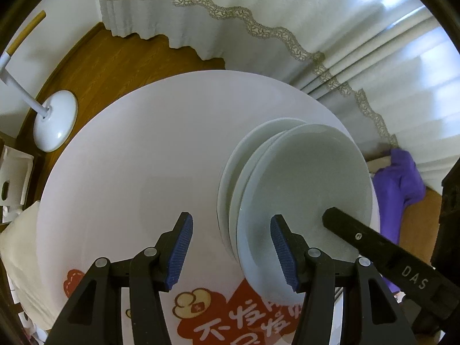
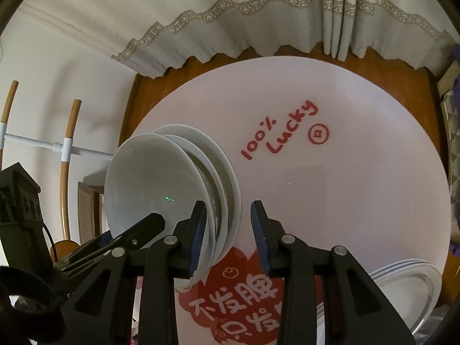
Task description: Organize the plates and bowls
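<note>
Left gripper: jaws wide apart, nothing between the pads; the right pad overlaps the near edge of the bowls in view, but contact cannot be confirmed. Right gripper: jaws also wide apart; its left finger sits over the near rim of the bowls, the stack's outer edges falling in the gap between the pads, so it reads as lined up to pinch the rims but not yet closed. In the left view, one black finger of the right gripper reaches over the top bowl's inside. Judgement: the two grippers flank the stack from opposite sides, probably to square it up or to lift it as one unit. Bowls: about three or four, glossy white, nested loosely and stepped sideways, not concentric; the top one is empty and clean. The stack rests on the tabletop, a round, pale pink surface with red cartoon print and "100% Lucky" lettering. Plates: a low white stack at the tabletop's near right edge, well apart from the bowls. Beyond: wood floor, lace-trimmed curtain, white stand base.
</note>
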`<control>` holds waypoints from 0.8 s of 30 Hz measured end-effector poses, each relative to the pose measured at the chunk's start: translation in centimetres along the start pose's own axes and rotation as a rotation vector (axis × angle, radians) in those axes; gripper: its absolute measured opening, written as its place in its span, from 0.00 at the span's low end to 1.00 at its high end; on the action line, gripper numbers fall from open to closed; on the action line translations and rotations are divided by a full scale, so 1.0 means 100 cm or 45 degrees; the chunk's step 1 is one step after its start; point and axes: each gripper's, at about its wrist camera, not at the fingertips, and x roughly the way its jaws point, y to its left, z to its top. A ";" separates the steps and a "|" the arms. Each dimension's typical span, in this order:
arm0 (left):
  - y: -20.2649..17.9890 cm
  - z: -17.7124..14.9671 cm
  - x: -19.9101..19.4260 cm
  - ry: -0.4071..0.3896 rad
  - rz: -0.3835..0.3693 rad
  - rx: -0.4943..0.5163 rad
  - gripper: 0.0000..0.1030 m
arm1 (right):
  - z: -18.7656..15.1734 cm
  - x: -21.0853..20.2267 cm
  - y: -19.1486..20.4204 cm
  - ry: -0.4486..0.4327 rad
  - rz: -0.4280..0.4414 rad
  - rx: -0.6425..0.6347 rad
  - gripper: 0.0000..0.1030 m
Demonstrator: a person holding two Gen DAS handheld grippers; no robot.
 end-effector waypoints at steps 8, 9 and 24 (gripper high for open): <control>-0.010 0.000 0.012 -0.044 -0.004 0.078 0.51 | 0.001 0.012 -0.007 0.016 0.073 -0.001 0.34; -0.011 0.000 0.013 -0.046 0.002 0.086 0.52 | 0.002 0.013 -0.007 0.016 0.079 -0.003 0.34; 0.001 0.007 0.016 -0.039 -0.065 0.072 0.37 | 0.000 0.013 -0.005 0.005 0.110 -0.008 0.29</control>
